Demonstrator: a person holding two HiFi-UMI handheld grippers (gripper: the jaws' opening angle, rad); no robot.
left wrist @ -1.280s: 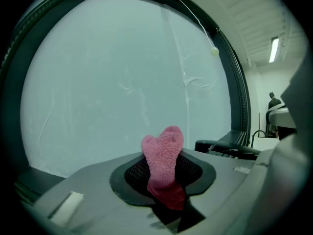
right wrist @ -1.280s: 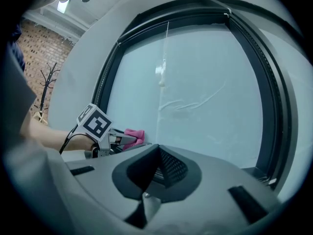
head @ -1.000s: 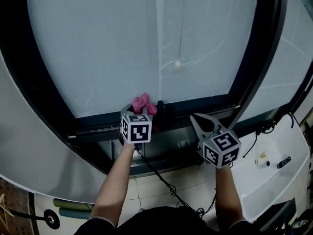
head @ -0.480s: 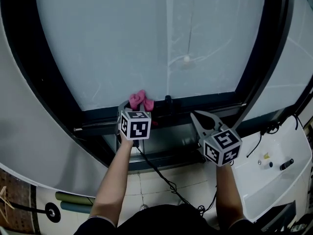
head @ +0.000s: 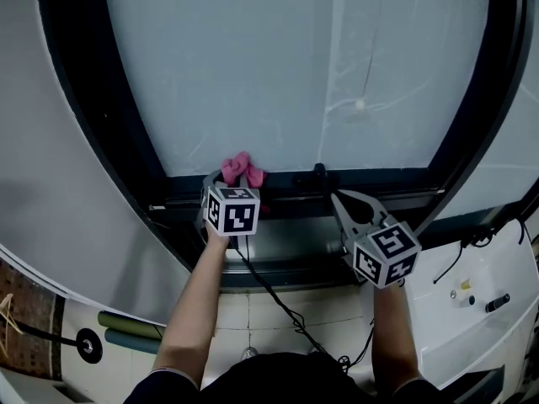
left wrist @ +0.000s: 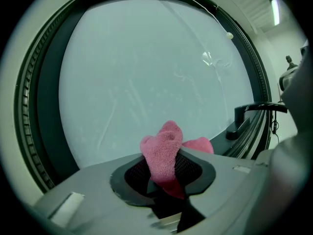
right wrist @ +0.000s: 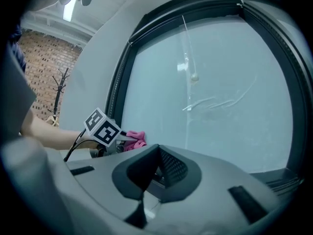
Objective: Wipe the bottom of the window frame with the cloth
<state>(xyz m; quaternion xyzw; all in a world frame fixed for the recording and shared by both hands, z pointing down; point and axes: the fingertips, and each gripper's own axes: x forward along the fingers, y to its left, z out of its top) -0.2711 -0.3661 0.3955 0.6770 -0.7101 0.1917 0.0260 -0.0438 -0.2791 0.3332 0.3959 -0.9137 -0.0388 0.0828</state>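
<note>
Head view: my left claw [head: 237, 180], pinching the pink cloth [head: 239, 168], has slid left from the latch [head: 318, 172] along the bottom frame [head: 383, 179]; right claw [head: 337, 199] idles, pressed together.

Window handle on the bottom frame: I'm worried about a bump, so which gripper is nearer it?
Right. The right gripper sits just below-right of the window handle; the left gripper, holding the pink cloth, is farther off to its left.
</note>
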